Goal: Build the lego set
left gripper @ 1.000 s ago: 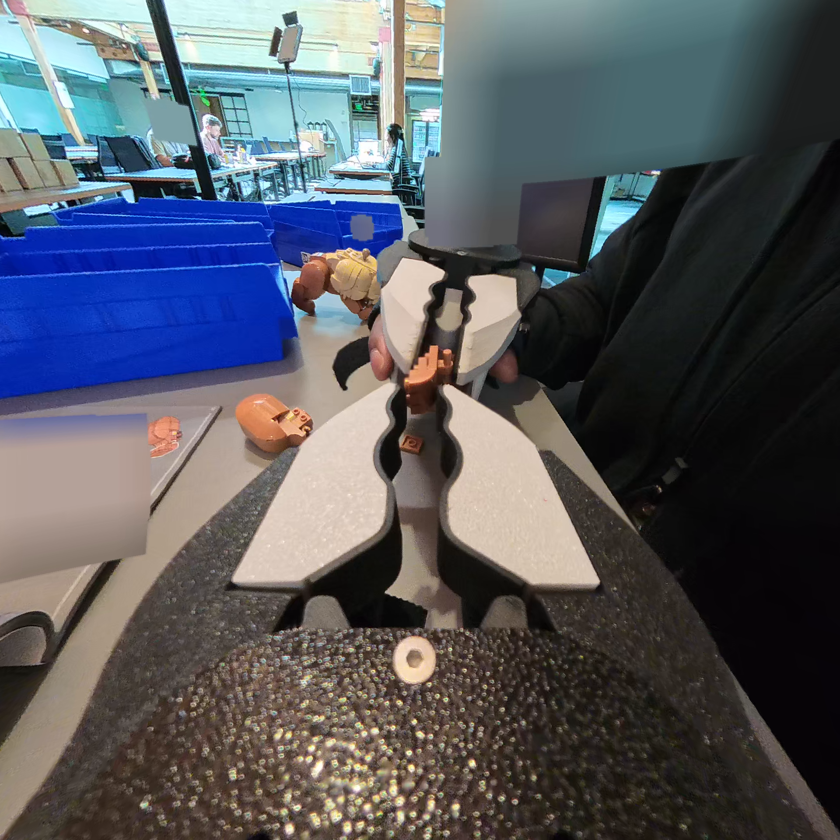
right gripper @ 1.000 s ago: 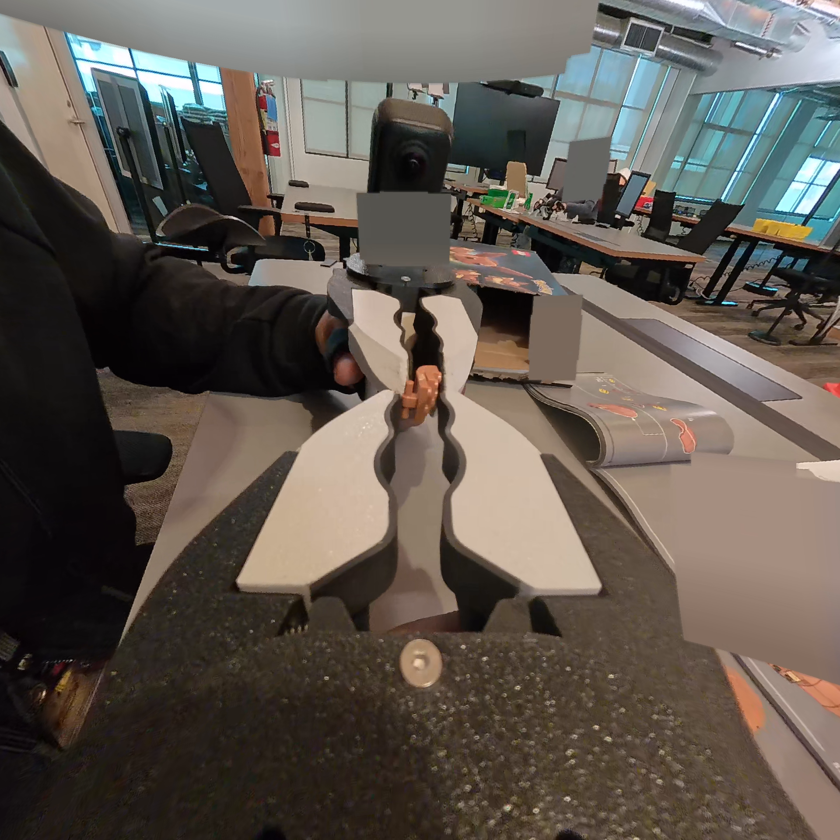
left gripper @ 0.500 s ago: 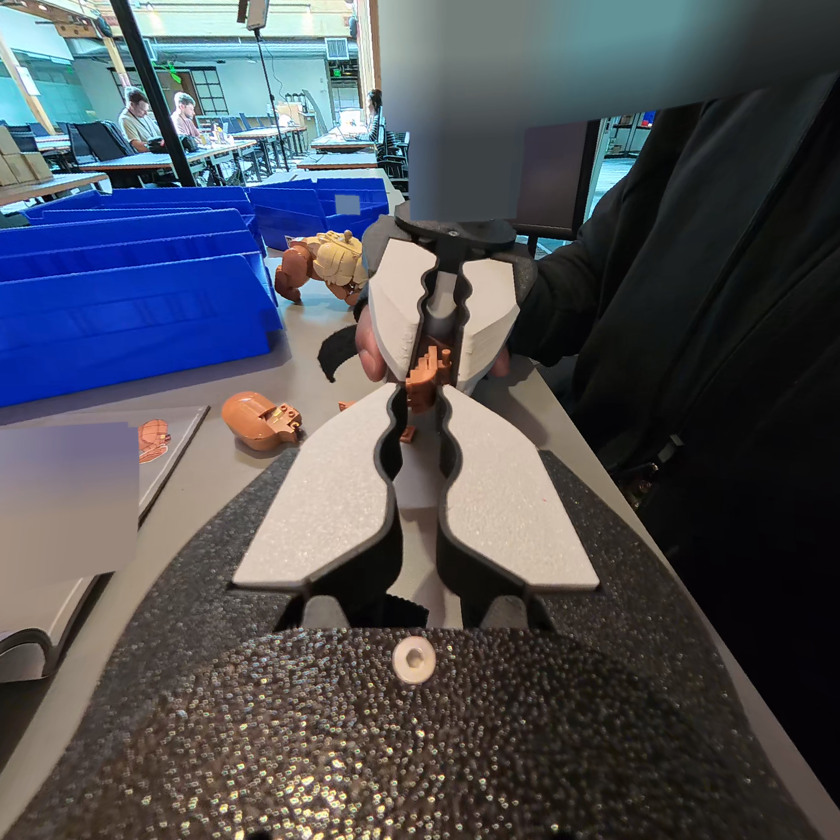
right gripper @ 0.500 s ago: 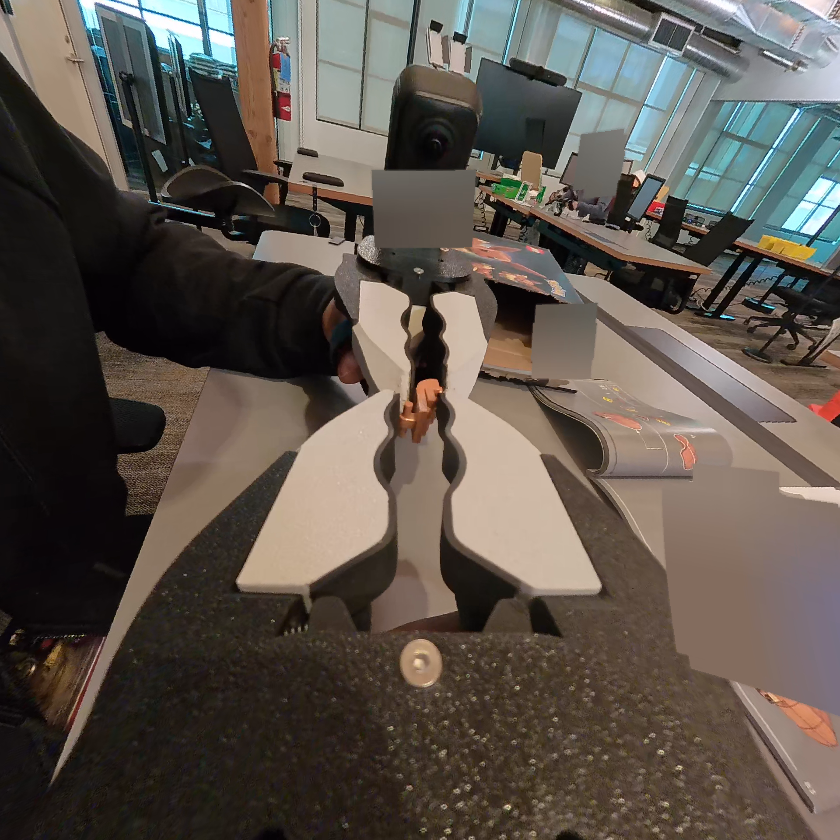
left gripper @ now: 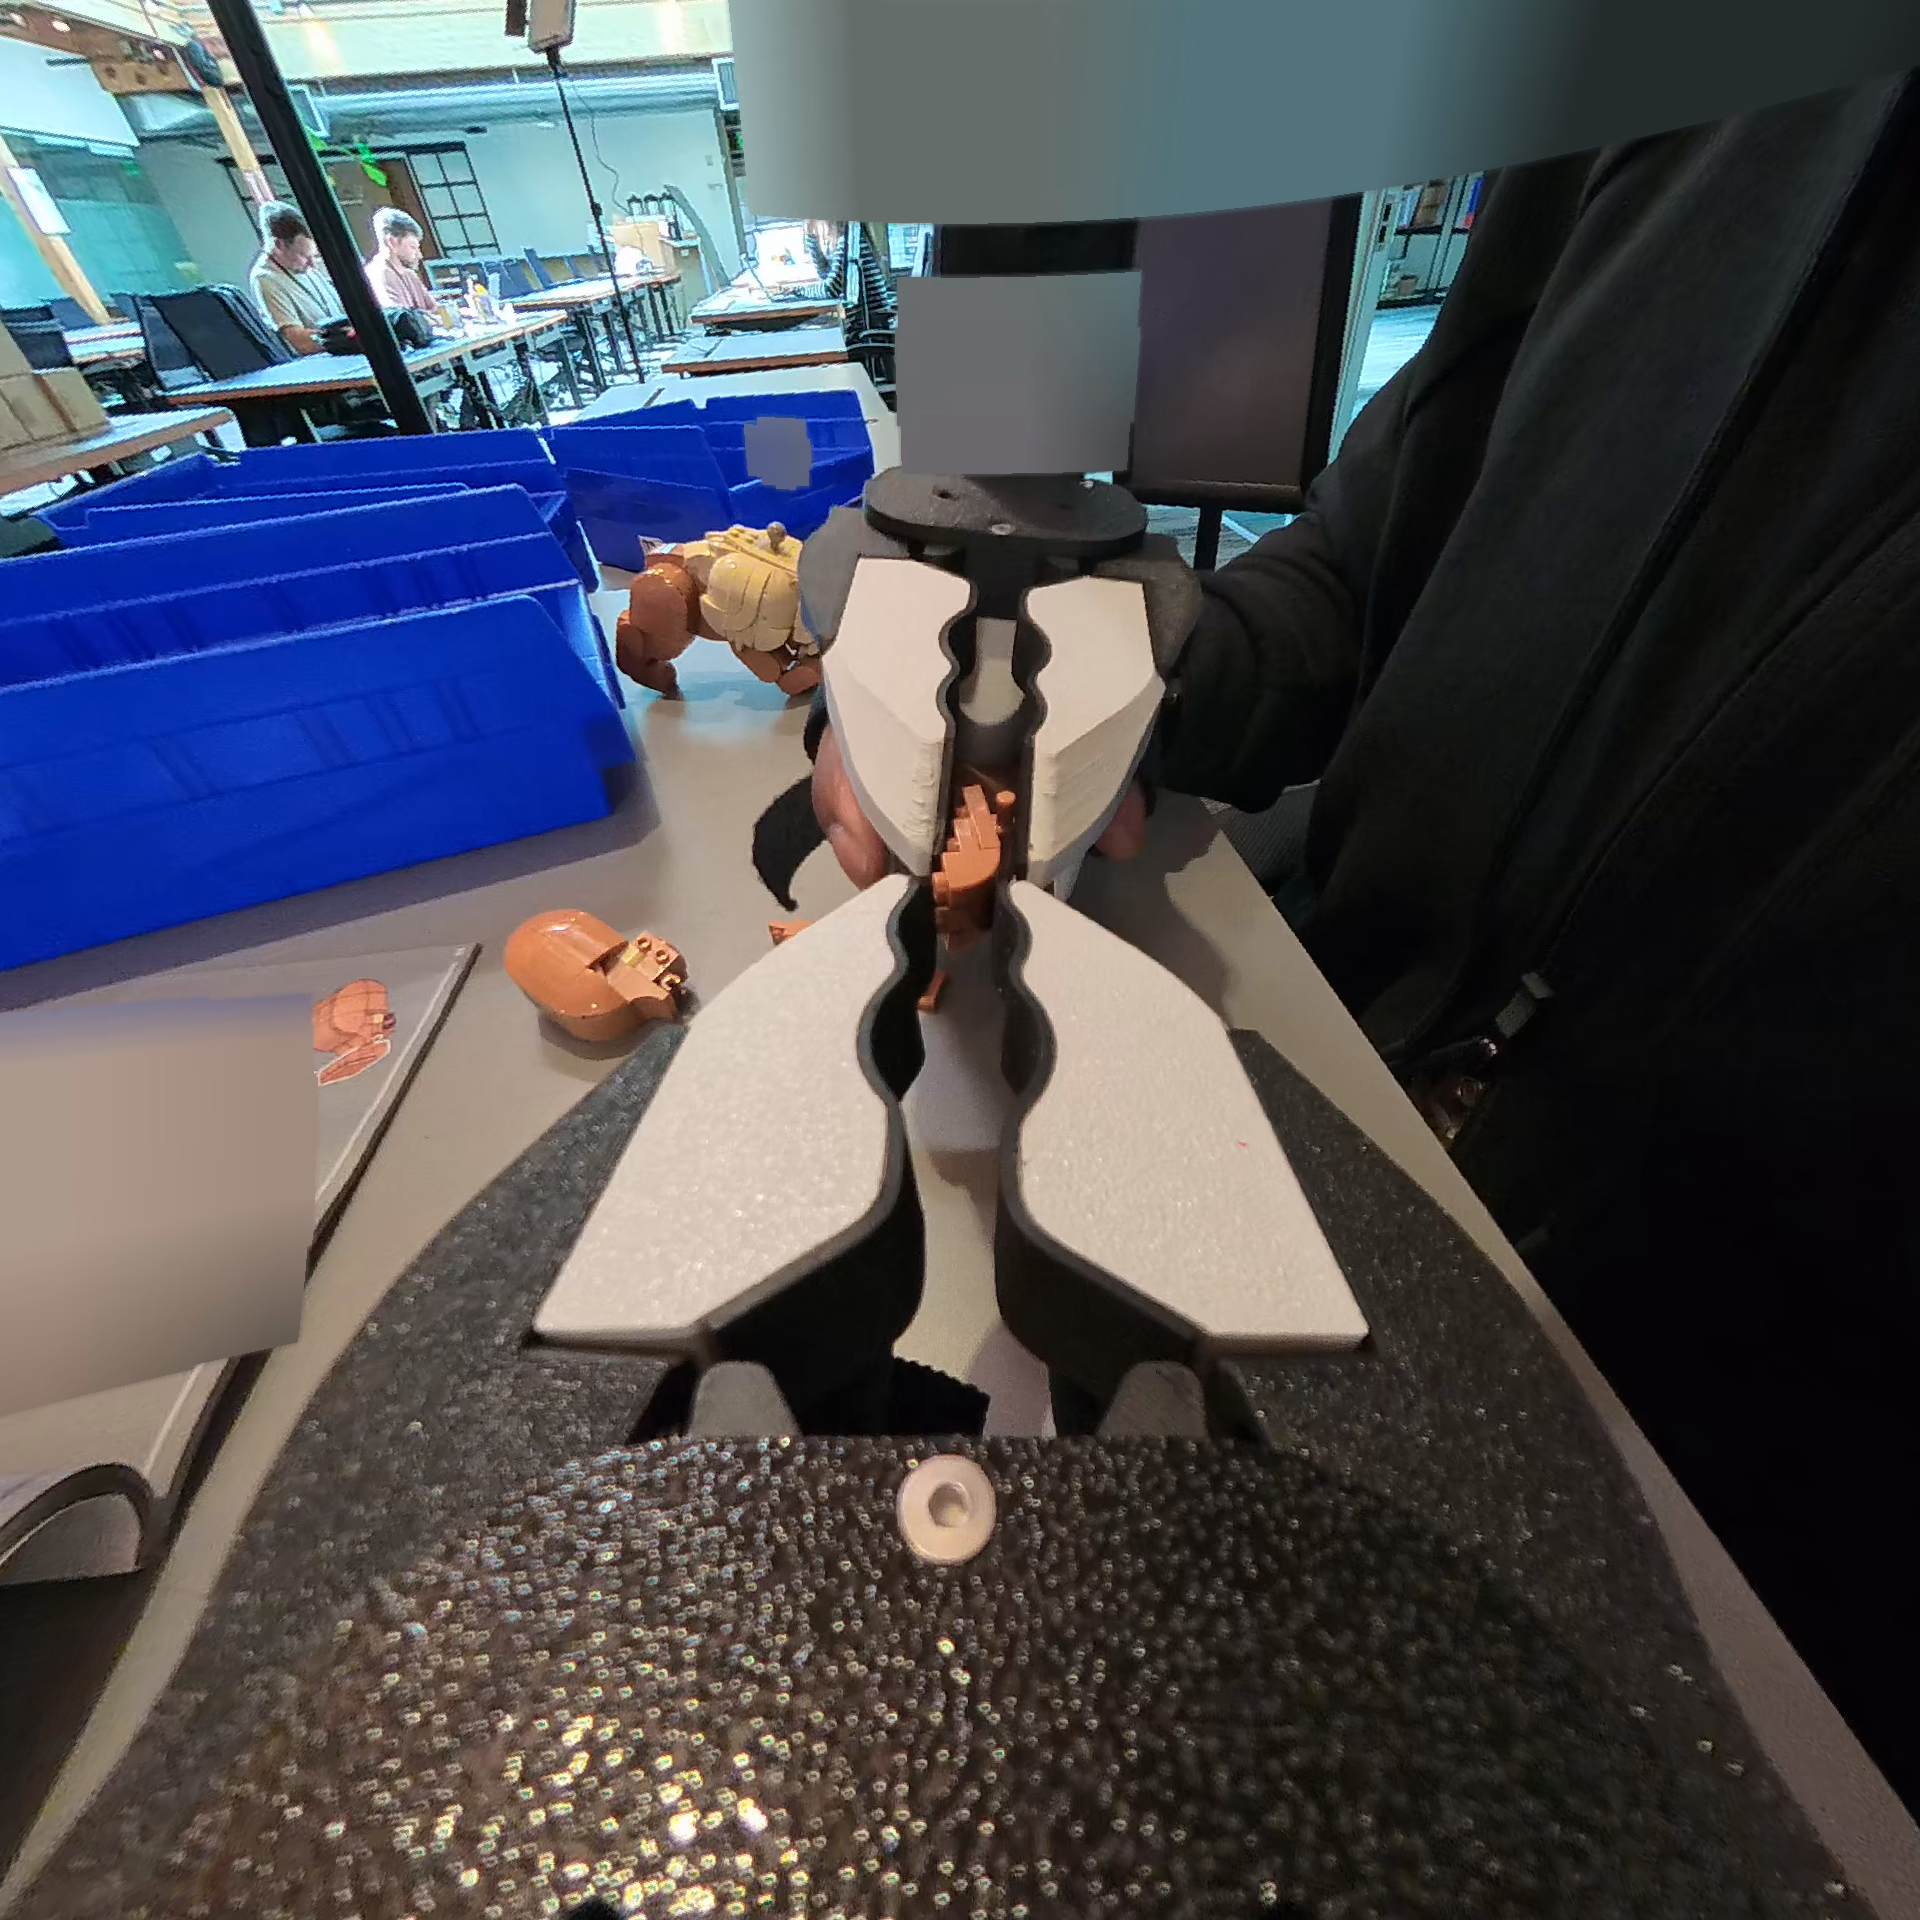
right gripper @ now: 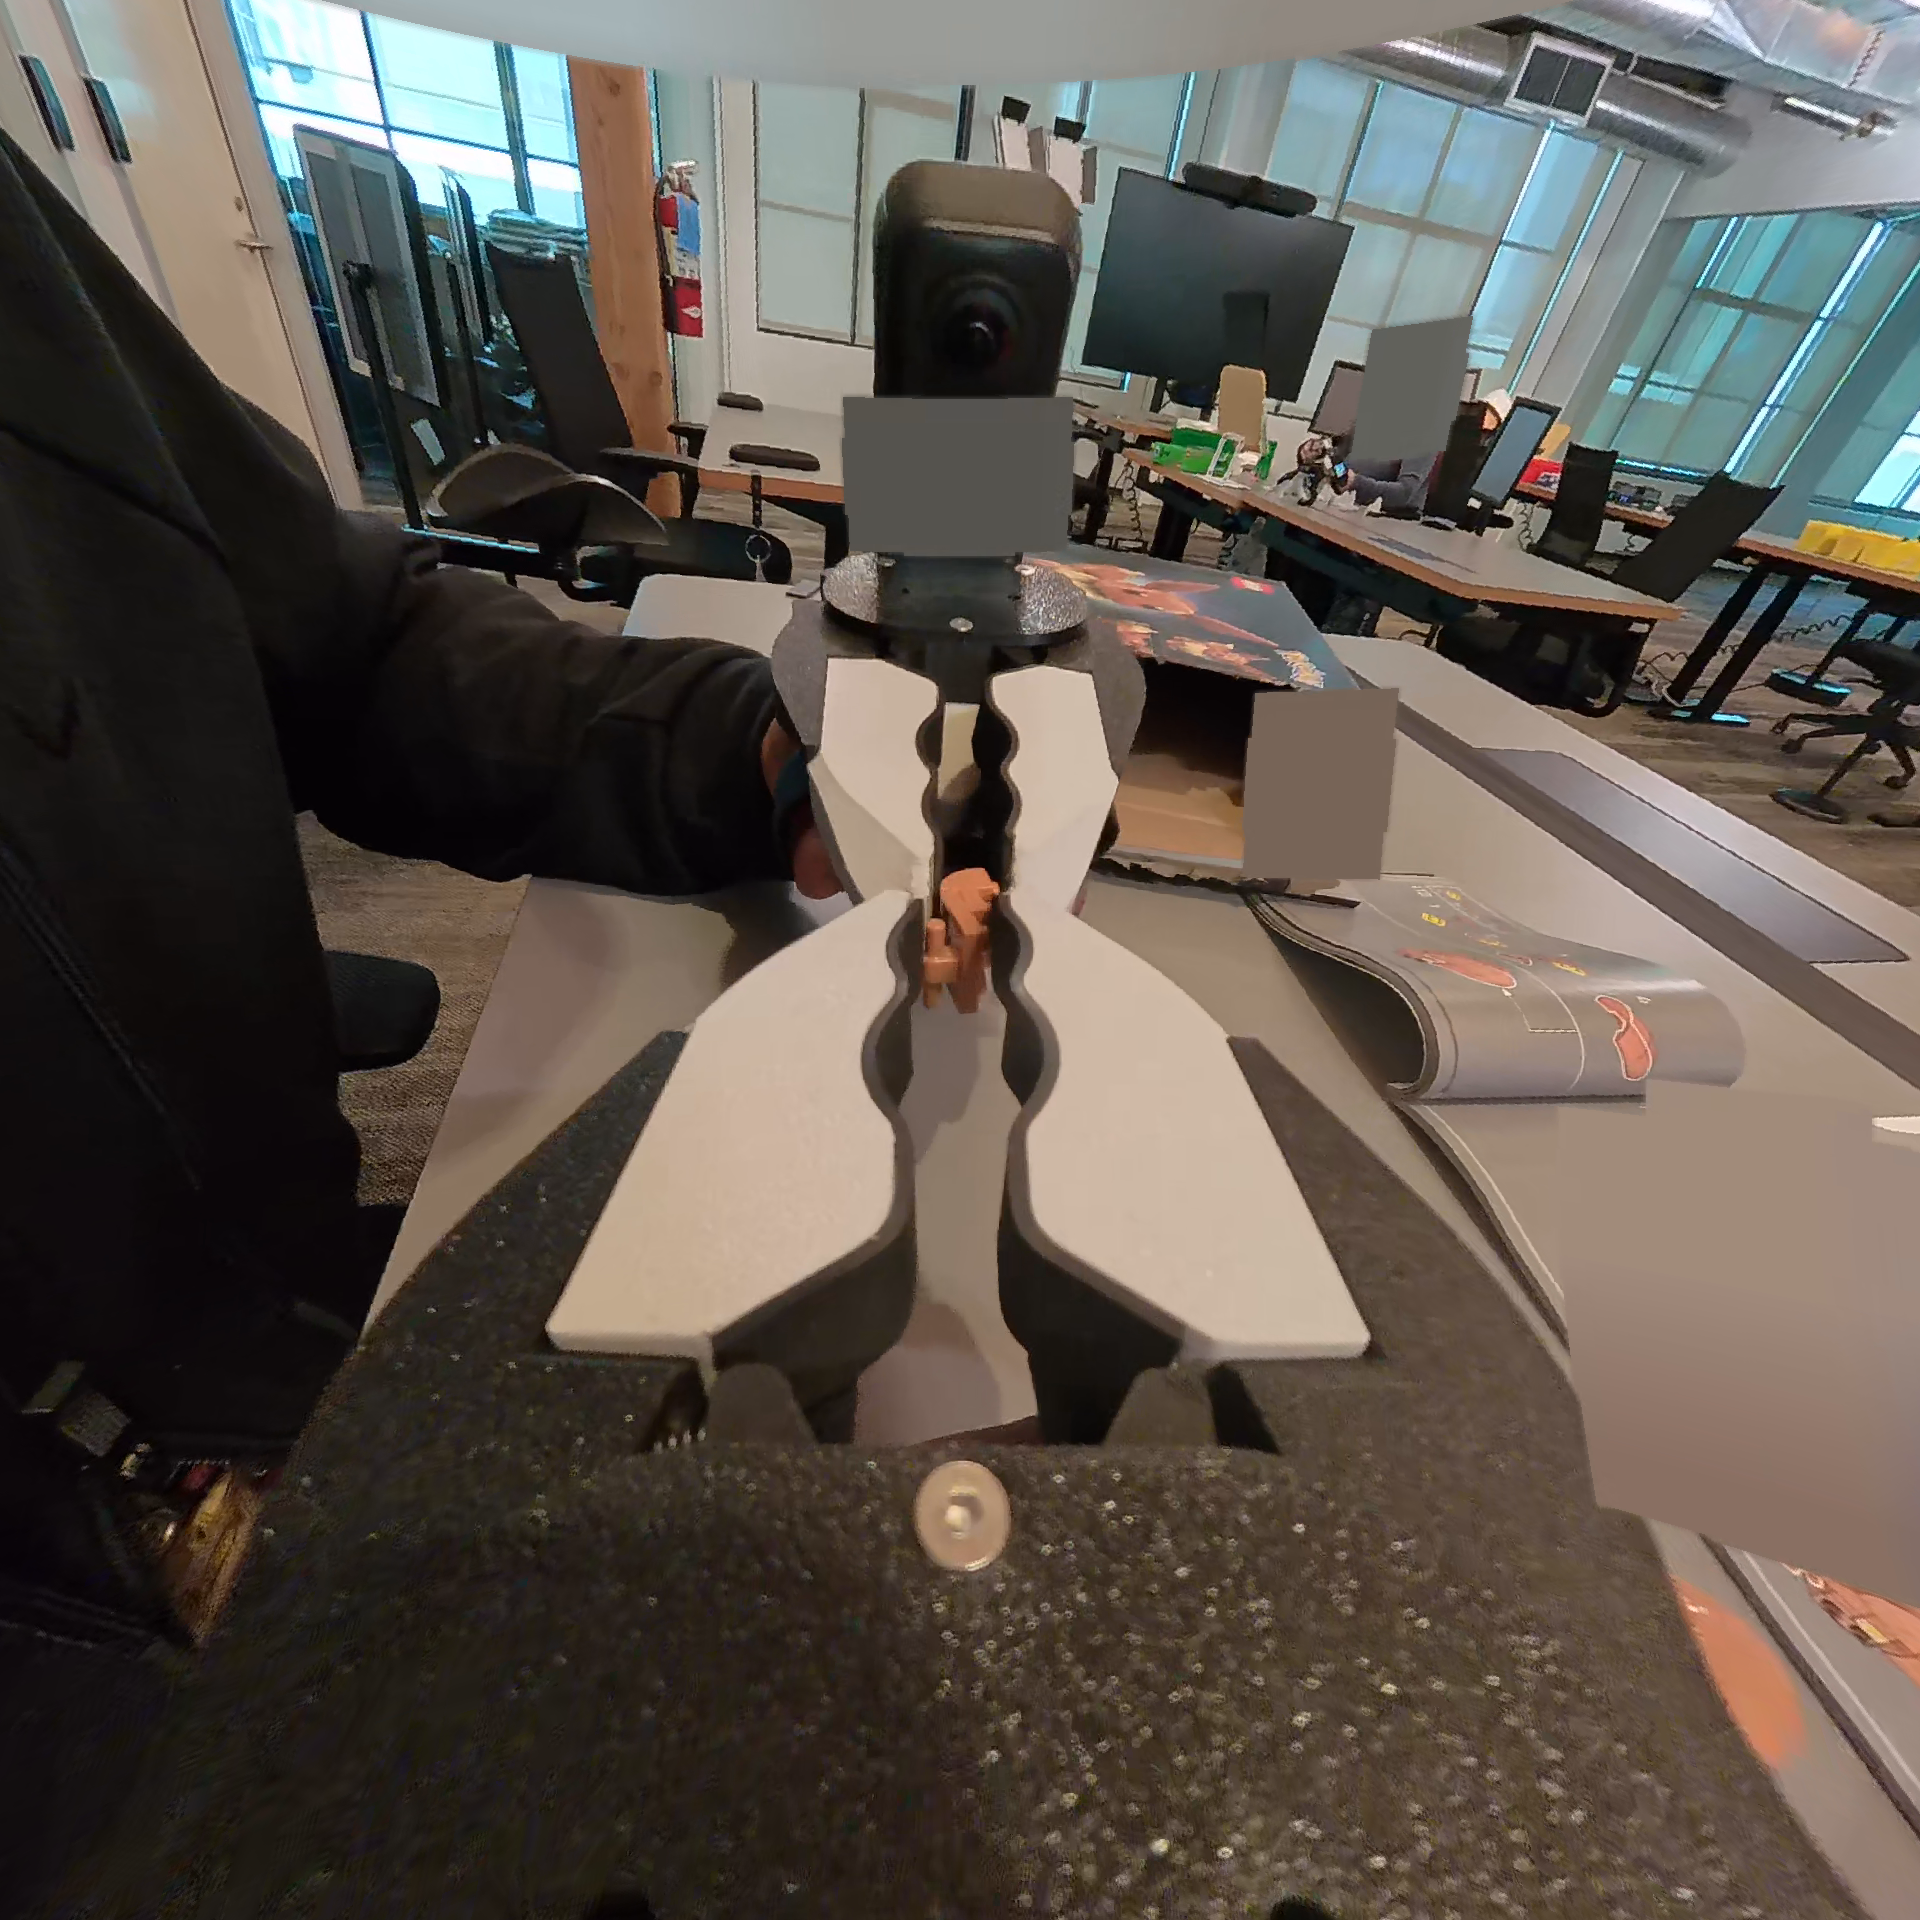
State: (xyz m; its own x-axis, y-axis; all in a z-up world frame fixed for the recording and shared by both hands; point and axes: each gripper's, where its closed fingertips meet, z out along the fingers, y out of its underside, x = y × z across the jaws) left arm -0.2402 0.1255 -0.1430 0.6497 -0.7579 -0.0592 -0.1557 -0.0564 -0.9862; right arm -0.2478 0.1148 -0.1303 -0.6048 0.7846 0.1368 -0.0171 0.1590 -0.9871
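Observation:
My two grippers meet tip to tip above the grey table. A small brown lego assembly is pinched between them. In the left wrist view my left gripper is shut on its lower end, and the right gripper facing it is shut on its stepped upper end. In the right wrist view my right gripper grips the same assembly, and the left gripper closes on it from the far side. A hand holds each gripper.
A rounded brown lego part, loose small brown bricks and a brown-and-tan lego figure lie on the table. Blue bins stand at left. An instruction booklet and the open set box are at right. Less than 4 cm separates the two grippers' tips.
Both grippers have stayed tip to tip, shut on the brown assembly. They have shifted and tilted slightly, and the assembly now sits more upright and deeper between the facing jaws.

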